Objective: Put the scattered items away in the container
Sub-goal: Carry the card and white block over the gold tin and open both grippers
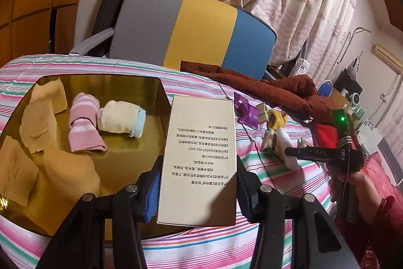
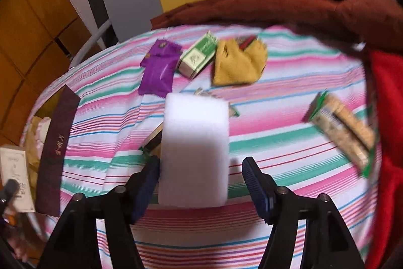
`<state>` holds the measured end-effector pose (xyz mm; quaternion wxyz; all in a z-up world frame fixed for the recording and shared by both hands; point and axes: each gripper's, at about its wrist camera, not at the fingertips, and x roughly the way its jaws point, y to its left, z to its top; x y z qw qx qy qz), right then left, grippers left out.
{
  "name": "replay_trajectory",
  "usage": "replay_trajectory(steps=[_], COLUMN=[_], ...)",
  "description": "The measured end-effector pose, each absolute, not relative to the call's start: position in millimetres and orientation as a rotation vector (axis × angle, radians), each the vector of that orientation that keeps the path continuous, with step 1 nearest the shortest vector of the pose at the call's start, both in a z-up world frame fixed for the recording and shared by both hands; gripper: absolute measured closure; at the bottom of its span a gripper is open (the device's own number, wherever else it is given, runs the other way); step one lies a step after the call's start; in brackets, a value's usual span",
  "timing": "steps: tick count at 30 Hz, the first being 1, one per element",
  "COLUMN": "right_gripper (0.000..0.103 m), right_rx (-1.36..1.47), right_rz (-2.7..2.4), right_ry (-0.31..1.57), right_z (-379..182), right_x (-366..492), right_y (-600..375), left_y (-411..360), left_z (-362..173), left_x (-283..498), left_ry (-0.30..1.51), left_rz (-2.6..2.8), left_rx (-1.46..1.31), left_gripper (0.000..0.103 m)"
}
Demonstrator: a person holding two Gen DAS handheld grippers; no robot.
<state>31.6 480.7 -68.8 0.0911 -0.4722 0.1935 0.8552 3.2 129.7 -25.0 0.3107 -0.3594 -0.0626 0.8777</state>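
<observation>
My left gripper [image 1: 198, 164] is shut on a cream box with printed text [image 1: 199, 155], which hangs over the right rim of the gold container [image 1: 165, 102]. Inside the container lie a pink striped sock [image 1: 84, 125], a cream sock roll [image 1: 121, 120] and yellow cloths [image 1: 37, 122]. My right gripper [image 2: 200, 163] is open, with a white foam block [image 2: 195, 148] between its fingers. The right pad [image 2: 252, 180] stands clear of the block. The block rests on the striped sheet [image 2: 277, 117].
Scattered on the sheet are a purple packet [image 2: 157, 69], a green-white small box [image 2: 199, 54], a yellow cloth [image 2: 239, 62] and a snack bar packet [image 2: 345, 132]. A dark maroon lid [image 2: 58, 143] lies by the container. A brown jacket [image 2: 302, 4] and a chair back [image 1: 196, 27] stand behind.
</observation>
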Motion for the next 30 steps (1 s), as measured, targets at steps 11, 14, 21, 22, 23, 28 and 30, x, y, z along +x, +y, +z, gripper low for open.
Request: replay_trajectory(steps=[11,14,21,22,23,28,30], right_gripper=[0.049,0.049,0.049,0.049,0.049,0.048,0.048], right_rx=[-1.265,-1.239,-1.302,-1.322,-1.339,-1.444,-1.491], right_rz=[2.623,2.691,2.940,2.967,2.985,3.055,3.058], right_ry=[0.388,0.480,0.503,0.506,0.514,0.450,0.423], right_z=[-36.9,-26.0,-0.8,1.5,2.5,0.1,-4.9], right_x=[42.9,43.0,15.1,9.7,6.1,-15.7,-23.3], right_y=[447.2,431.5,334.1,320.3,310.0,246.5,228.7], left_y=[105.9,94.9,56.4,52.1,48.1,25.4,18.5], left_z=[-18.9,-15.6,-15.0,-15.9,-17.1,-19.4,-18.4], left_x=[-2.3,-7.0,-27.2,-31.1,-35.7,-55.0,-63.4], left_ry=[-0.210,-0.227,-0.282,-0.278,-0.271,-0.282,-0.287], left_rz=[2.345,2.369,2.465,2.476,2.481,2.528,2.545], left_rx=[-0.941,-0.938,-0.954,-0.962,-0.977,-0.997,-0.997], left_gripper=[0.052,0.052,0.052,0.052,0.052,0.052,0.052])
